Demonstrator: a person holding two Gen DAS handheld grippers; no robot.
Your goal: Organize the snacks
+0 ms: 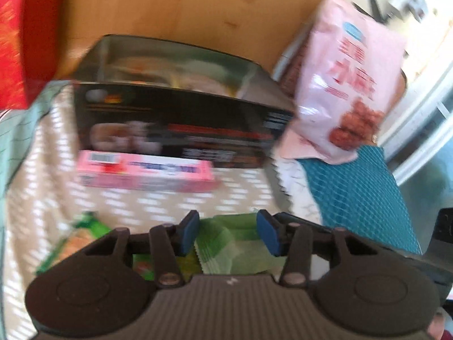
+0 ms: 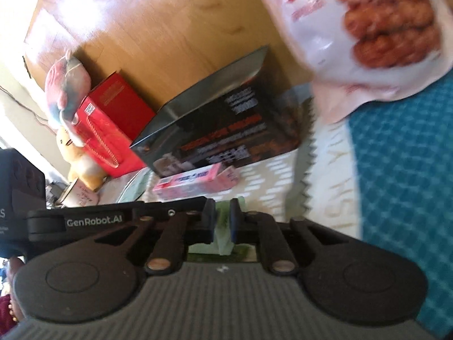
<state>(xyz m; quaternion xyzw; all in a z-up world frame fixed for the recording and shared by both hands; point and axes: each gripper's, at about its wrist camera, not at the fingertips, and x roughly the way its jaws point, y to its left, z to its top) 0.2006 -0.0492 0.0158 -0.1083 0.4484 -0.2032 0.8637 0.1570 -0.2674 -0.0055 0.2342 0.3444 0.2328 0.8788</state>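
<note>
Snacks lie on my patterned cloth [image 1: 170, 201]: black box [image 1: 181, 124] largest; pink bag [image 1: 348, 85] right of it, pink box [image 1: 147, 171] touching its front. Nearest, green wrapper [image 2: 223, 226] pinched by right hand-held gripper [image 2: 222, 222]; left hand-held gripper [image 1: 226, 233] unclenched above it.
</note>
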